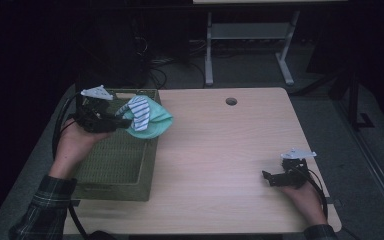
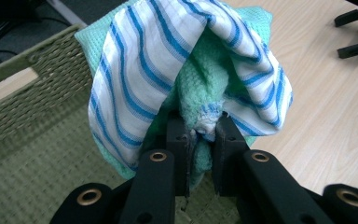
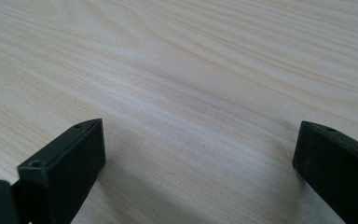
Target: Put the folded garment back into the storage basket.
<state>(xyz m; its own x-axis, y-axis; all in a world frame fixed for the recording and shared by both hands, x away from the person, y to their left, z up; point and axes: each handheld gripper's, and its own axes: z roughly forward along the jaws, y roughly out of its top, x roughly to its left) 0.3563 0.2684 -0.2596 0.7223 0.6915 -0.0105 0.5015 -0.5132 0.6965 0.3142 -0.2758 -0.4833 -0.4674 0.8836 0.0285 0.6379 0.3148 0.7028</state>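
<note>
My left gripper [image 1: 125, 121] is shut on a bundle of cloths, a white one with blue stripes [image 1: 140, 112] wrapped over a mint-green one [image 1: 155, 124]. The bundle hangs above the right rim of a woven green basket [image 1: 115, 160]. In the left gripper view the jaws pinch the folds of the striped cloth [image 2: 135, 84] and green cloth [image 2: 203, 79] between them at my left gripper [image 2: 200, 135]. My right gripper [image 1: 269, 178] rests low over the wooden table [image 1: 220, 150] at the right front, open, with nothing between its fingertips [image 3: 70, 158].
The basket sits at the table's left side with its inside bare. A round cable hole [image 1: 231, 101] lies near the far edge. Behind the table stand a desk frame [image 1: 250, 45] and cables on a dark floor.
</note>
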